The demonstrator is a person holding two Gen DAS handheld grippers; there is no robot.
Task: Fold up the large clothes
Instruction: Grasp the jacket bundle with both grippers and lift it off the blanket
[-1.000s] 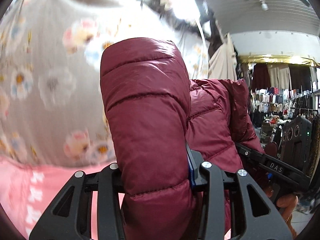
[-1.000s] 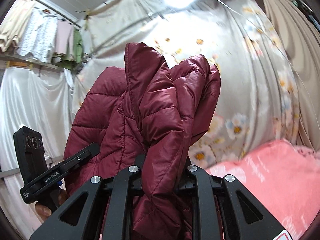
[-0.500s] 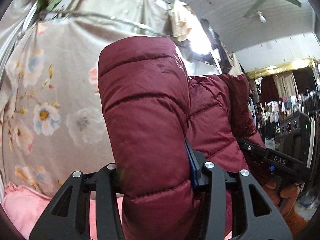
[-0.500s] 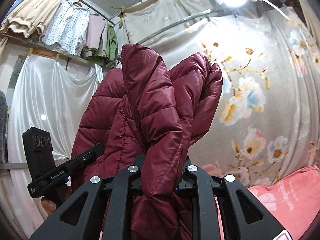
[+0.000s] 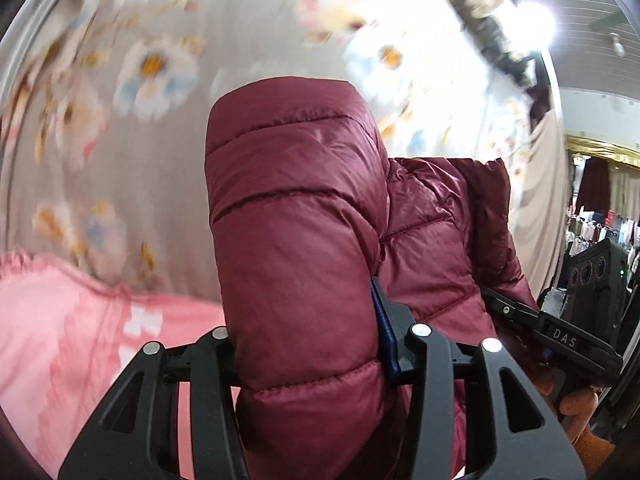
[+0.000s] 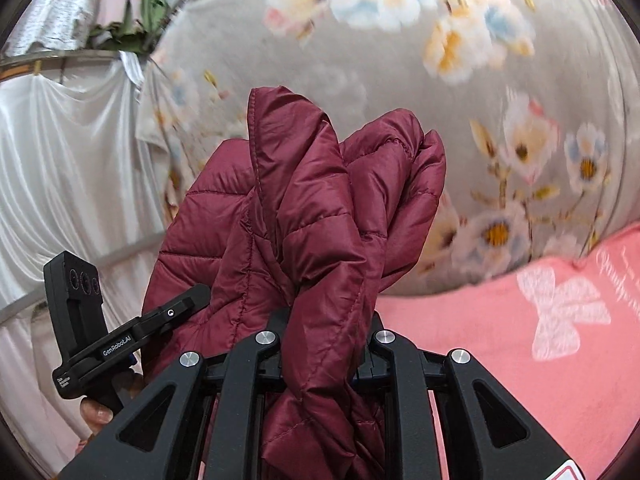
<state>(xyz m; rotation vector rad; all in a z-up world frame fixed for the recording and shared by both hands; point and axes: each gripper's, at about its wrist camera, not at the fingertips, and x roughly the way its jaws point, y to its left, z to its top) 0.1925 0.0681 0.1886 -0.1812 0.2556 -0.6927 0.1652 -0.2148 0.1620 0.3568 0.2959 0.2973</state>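
A dark red quilted puffer jacket point(image 5: 296, 240) hangs in the air between my two grippers. My left gripper point(image 5: 306, 342) is shut on a thick padded fold of it, which stands up between the jaws and hides the fingertips. In the right wrist view the same jacket point(image 6: 320, 208) is bunched into several folds, and my right gripper point(image 6: 324, 332) is shut on that bunch. The right gripper point(image 5: 560, 336) shows at the far right of the left wrist view, with a hand under it. The left gripper point(image 6: 120, 344) shows at the lower left of the right wrist view.
A pink bedspread point(image 5: 80, 340) with white bow prints point(image 6: 560, 312) lies below and ahead. A grey floral curtain point(image 5: 120, 120) hangs behind it. A white drape point(image 6: 68, 160) and hanging clothes point(image 6: 100, 12) are on one side, shop racks point(image 5: 600, 220) on the other.
Both grippers have come down and swept sideways with the jacket; the ceiling has dropped out of view and the pink bedspread now fills more of both views. Both grips look unchanged.
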